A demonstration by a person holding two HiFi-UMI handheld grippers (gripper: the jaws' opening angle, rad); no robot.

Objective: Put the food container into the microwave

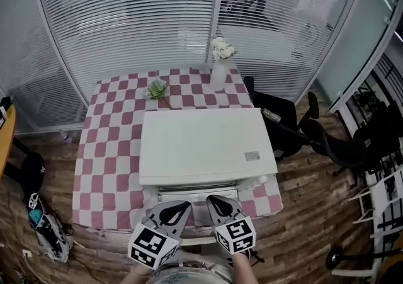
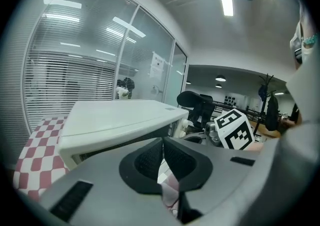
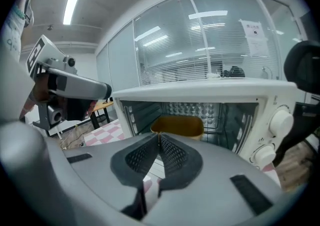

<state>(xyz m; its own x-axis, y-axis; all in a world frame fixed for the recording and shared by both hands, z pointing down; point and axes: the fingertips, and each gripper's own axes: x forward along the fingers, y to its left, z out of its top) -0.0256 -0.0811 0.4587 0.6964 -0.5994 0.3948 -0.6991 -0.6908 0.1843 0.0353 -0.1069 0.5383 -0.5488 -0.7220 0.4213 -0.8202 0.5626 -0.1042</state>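
**Food container inside microwave; both grippers clenched and empty.**

The yellow-brown food container (image 3: 177,126) is seen seated within the open cavity of the white microwave (image 1: 208,144), which is stood on the checked tabletop (image 1: 107,150). The left gripper (image 2: 162,144) and right gripper (image 3: 159,137) are held side by side just before the microwave's front. The fingers of each are pressed together, with nothing grasped between them.

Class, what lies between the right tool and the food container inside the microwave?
Nothing: the right gripper view shows the shut right tool facing the food container through the open front of the microwave.
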